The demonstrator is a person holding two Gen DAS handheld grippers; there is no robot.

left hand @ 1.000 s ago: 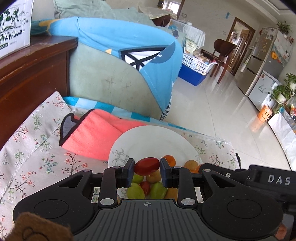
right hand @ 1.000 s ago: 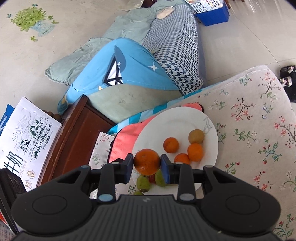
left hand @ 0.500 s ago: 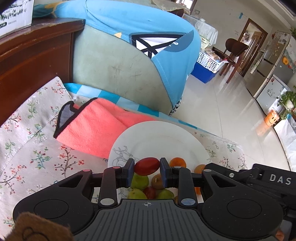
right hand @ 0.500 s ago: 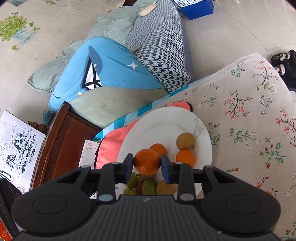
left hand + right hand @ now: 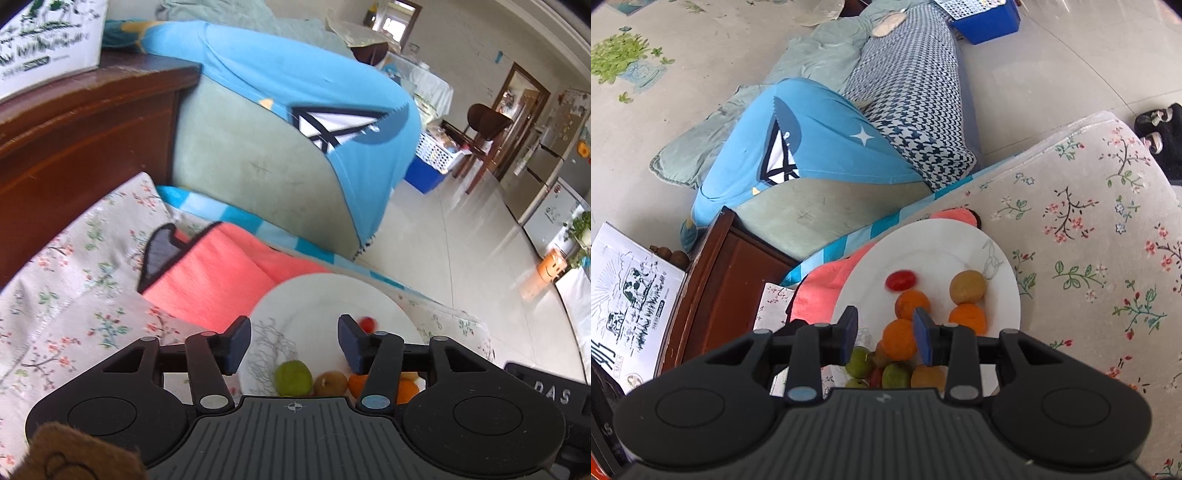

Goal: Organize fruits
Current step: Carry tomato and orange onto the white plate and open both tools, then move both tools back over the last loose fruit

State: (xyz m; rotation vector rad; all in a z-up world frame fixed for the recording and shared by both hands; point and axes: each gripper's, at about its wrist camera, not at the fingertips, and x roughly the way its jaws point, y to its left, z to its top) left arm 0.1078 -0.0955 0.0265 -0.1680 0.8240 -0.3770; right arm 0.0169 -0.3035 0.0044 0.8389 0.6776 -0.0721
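Fruits are gathered on the white plate (image 5: 1004,258); a red tomato (image 5: 901,280) lies there. Left gripper (image 5: 294,338) jaws are opening, empty. Right gripper (image 5: 885,334) jaws pinch an orange (image 5: 899,339).

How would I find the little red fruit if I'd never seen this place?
Look at the flowery sofa cushion, then the big white plate lying on it. The red fruit sits alone near the plate's middle, just beyond the oranges. It is the only shiny red one out in the open, and smaller than they are.
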